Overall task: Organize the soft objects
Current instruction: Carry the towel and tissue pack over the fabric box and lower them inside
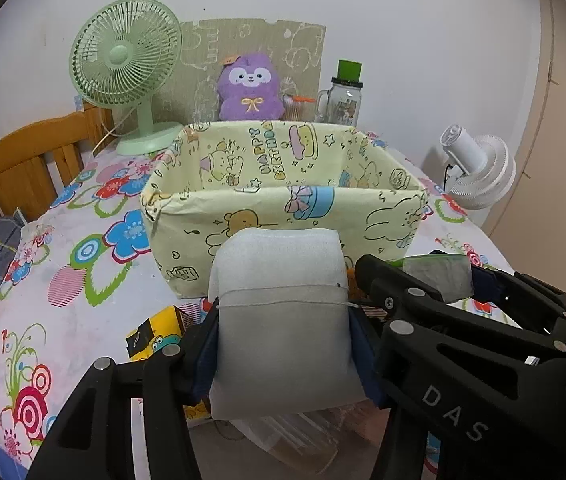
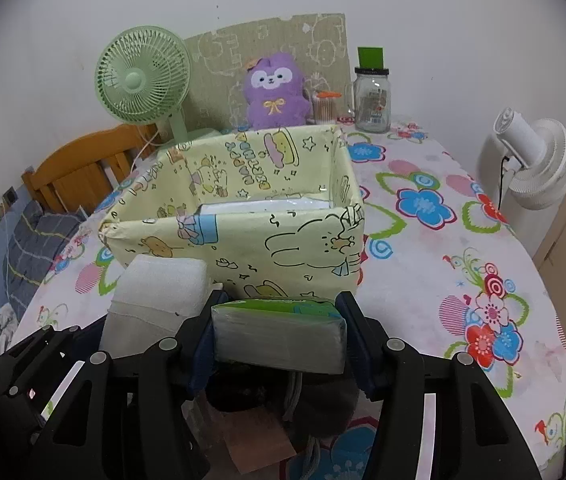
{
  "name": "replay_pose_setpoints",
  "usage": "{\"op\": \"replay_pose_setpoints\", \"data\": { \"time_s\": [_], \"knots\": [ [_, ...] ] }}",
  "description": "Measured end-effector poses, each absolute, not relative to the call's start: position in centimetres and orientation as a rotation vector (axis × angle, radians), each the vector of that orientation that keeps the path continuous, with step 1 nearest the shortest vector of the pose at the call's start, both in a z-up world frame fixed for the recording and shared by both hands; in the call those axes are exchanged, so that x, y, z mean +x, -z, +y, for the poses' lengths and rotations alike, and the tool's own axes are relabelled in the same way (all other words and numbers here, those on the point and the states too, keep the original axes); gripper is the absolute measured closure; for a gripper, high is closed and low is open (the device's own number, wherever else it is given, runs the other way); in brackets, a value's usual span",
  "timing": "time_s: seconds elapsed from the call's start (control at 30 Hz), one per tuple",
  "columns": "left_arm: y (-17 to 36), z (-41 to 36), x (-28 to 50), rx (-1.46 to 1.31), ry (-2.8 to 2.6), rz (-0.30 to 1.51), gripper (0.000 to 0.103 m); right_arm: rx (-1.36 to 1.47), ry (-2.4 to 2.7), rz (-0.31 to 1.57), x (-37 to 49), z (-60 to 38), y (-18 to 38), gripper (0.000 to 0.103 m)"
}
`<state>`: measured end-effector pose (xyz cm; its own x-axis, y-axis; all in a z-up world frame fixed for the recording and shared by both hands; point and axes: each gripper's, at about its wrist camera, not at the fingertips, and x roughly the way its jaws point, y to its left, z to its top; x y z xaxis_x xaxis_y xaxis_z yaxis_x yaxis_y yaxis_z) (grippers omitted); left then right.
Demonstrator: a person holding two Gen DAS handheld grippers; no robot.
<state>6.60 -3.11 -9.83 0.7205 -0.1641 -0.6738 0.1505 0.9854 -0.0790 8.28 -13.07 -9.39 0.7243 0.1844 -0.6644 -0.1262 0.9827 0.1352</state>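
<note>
A white foam roll (image 1: 279, 280), tied round with a thread, sits between the blue pads of my left gripper (image 1: 283, 312), which is shut on it just in front of the yellow cartoon-print box (image 1: 283, 208). My right gripper (image 2: 281, 308) is shut on a green-topped tissue pack (image 2: 279, 332), held close to the near wall of the same box (image 2: 243, 236). From the left wrist, the tissue pack (image 1: 439, 276) shows at the right beside the foam. In the right wrist view the foam roll (image 2: 159, 300) is at the left. Something white and plastic-wrapped (image 2: 263, 206) lies inside the box.
Behind the box stand a green fan (image 1: 123, 64), a purple plush (image 1: 251, 88), a glass jar (image 1: 343, 100) and a swab pot (image 2: 325, 108). A white fan (image 2: 539, 160) is off the table's right edge. A yellow carton (image 1: 155, 336) lies under my left gripper. A wooden bed frame (image 1: 23, 160) is at the left.
</note>
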Motion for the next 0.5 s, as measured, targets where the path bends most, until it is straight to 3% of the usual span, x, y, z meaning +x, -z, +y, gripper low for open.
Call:
{"op": "replay_pose_setpoints", "data": {
  "time_s": [0.5],
  "knots": [
    [7.2, -3.3, 4.3, 0.008, 0.163, 0.667, 0.044, 0.086, -0.162, 0.662, 5.8, -13.4, 6.6, 0.044]
  ]
}}
